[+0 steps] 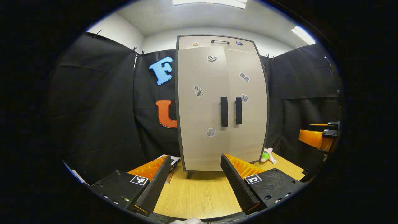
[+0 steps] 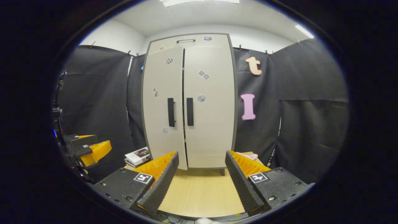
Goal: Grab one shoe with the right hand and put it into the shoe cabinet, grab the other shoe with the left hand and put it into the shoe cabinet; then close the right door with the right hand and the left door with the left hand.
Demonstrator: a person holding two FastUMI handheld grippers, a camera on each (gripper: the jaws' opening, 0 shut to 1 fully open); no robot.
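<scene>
This is a test booth set up to look a bit like a home. Black cloth walls (image 2: 307, 93) hang from clips on all sides. A tall pale grey two-door cabinet (image 2: 189, 102) stands on a light wooden counter (image 2: 199, 193). Long strip lights (image 1: 303, 35) shine from the white ceiling.

bare table (image 2: 199, 193) before shoe cabinet (image 2: 189, 102), left door (image 2: 163, 105) ajar

Bright ceiling lights (image 1: 210, 2) flood the booth evenly; the pale cabinet (image 1: 217, 102) stands sharp at centre, its straight sides bowed by fisheye distortion, with soft shadows on the bench (image 2: 202, 193).
</scene>
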